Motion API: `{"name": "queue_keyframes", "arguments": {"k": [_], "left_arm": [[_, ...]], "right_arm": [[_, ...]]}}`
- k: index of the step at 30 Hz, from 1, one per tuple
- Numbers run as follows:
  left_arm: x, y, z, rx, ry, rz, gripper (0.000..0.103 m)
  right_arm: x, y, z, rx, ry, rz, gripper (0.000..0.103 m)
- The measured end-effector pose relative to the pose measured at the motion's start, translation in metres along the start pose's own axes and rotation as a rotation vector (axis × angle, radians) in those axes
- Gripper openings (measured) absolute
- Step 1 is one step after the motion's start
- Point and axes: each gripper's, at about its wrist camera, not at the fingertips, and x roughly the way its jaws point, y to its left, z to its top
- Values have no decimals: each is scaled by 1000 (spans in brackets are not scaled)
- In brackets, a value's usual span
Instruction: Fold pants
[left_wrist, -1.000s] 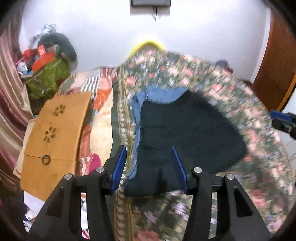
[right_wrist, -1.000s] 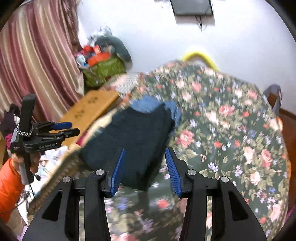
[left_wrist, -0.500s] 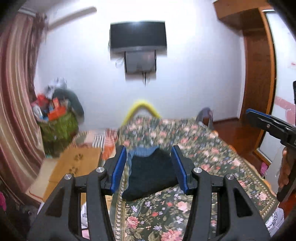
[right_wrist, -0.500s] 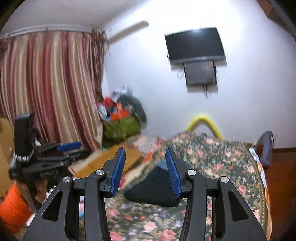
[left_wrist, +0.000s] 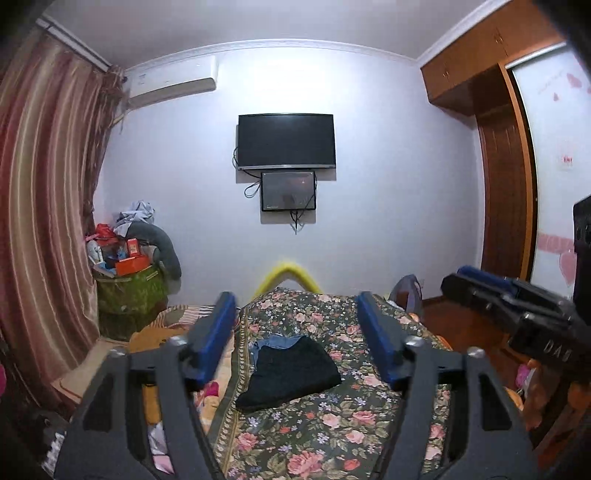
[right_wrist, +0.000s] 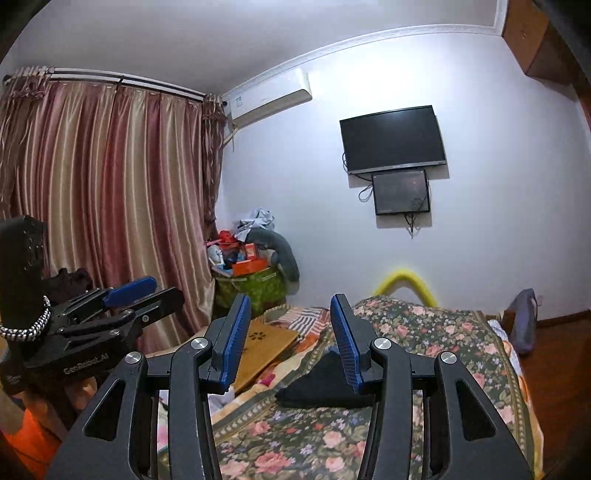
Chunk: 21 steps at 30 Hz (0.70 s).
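Observation:
The folded dark pants (left_wrist: 291, 373) lie as a compact bundle on the floral bedspread (left_wrist: 332, 424), with a strip of blue denim (left_wrist: 275, 341) showing at their far edge. My left gripper (left_wrist: 297, 336) is raised well back from the bed, its jaws opening and nothing between them. In the right wrist view the pants (right_wrist: 317, 387) sit partly behind a blue finger. My right gripper (right_wrist: 290, 339) hangs open and empty, also far from the pants. Each gripper shows in the other's view: the right gripper (left_wrist: 517, 310) at the right, the left gripper (right_wrist: 110, 314) at the left.
A wooden board (right_wrist: 266, 350) rests left of the bed on striped and orange bedding. A heaped green basket (left_wrist: 129, 288) stands in the corner by red striped curtains (right_wrist: 110, 221). A TV (left_wrist: 286, 140) hangs on the far wall. Wooden wardrobe (left_wrist: 502, 166) at the right.
Both grippers have pulled back and up from the pants and tilted toward level, so the wall and TV now fill the views. The left jaws stand wider than before.

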Motion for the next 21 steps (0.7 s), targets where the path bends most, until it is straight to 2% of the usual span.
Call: {"name": "queue_keyframes", "arguments": {"k": [2,4,7,11,13,21], "left_arm": [[-5,2,-2,-9,-5,0,84],[-8,4,-4,-17,-12,8,95],[-13,6,-7,-28,-22,21,100],[-15,9,-10,-34,-17,15,100],[-15,9,-12,-35,-14,15,101],[-10,9,-17,-40,0,24,102]], "right_arm": [[-2,3,-1,-4,-2,-18,50],[-5,5,-2,-8,-15,-44,68],[-9,4,-1,5,-19,-62,80],[-12,3,-2,10,-23,-87,90],[-14,4,-5,10,-28,-97,101],[-16,5,-10,7,-17,-111,103]]}}
